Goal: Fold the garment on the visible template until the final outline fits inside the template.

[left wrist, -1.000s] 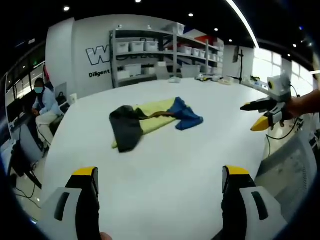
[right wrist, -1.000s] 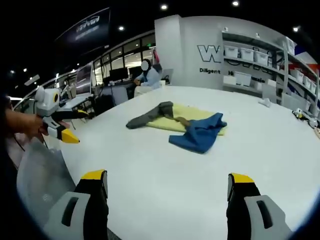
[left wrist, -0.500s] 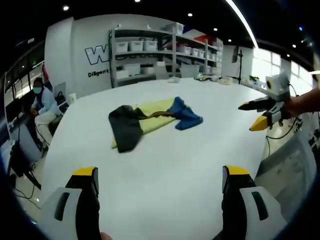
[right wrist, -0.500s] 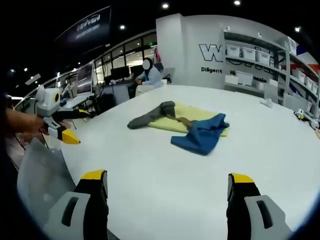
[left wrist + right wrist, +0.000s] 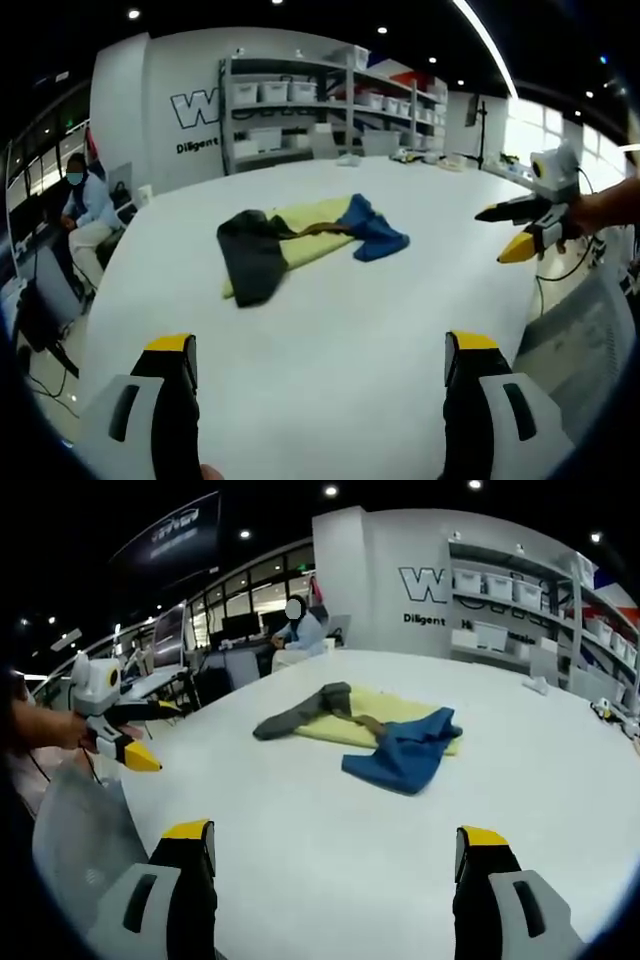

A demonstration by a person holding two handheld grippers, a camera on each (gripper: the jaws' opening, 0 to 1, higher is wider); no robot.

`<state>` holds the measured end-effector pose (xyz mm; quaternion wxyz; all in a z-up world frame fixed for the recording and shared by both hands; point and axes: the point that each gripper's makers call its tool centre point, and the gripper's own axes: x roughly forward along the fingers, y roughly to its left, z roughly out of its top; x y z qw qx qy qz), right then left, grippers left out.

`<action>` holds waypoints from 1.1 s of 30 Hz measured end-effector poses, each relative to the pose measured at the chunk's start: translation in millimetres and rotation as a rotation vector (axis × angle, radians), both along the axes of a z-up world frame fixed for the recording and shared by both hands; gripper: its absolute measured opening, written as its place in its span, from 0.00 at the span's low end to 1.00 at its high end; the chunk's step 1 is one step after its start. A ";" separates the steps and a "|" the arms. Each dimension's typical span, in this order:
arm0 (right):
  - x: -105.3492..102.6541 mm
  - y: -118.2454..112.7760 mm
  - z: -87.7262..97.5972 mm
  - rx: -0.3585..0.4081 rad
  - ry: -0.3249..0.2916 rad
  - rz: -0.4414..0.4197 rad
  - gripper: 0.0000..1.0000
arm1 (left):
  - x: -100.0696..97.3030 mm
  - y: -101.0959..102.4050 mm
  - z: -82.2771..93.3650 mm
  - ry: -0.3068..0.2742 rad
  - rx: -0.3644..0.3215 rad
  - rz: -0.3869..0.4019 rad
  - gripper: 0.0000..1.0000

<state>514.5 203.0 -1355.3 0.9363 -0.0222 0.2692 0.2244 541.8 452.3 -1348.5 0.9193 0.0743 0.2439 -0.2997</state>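
Two hand-held grippers, left point(image 5: 315, 385) and right point(image 5: 335, 875), hover with jaws spread wide and empty, well apart from the crumpled garment point(image 5: 300, 238) lying across the yellow template point(image 5: 310, 225) on the white counter point(image 5: 330, 310). Folding seems not yet begun; next, both must reach the cloth's edges.

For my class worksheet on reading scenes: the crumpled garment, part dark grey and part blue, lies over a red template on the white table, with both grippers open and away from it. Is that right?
Not quite: the template is pale yellow, not red, as the left gripper view shows. The rest holds: the crumpled dark grey and blue garment lies over it on the white table, and the left gripper and right gripper are open, away from it.
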 end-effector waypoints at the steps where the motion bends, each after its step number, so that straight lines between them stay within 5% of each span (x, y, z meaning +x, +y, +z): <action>1: 0.1 0.0 -0.1 0.000 0.001 0.000 0.99 | 0.6 -0.3 0.2 -0.003 -0.001 0.000 0.99; 33: 20.8 -5.2 -2.5 0.005 0.010 0.015 0.98 | 26.6 -13.2 8.4 -0.016 0.019 -0.027 0.99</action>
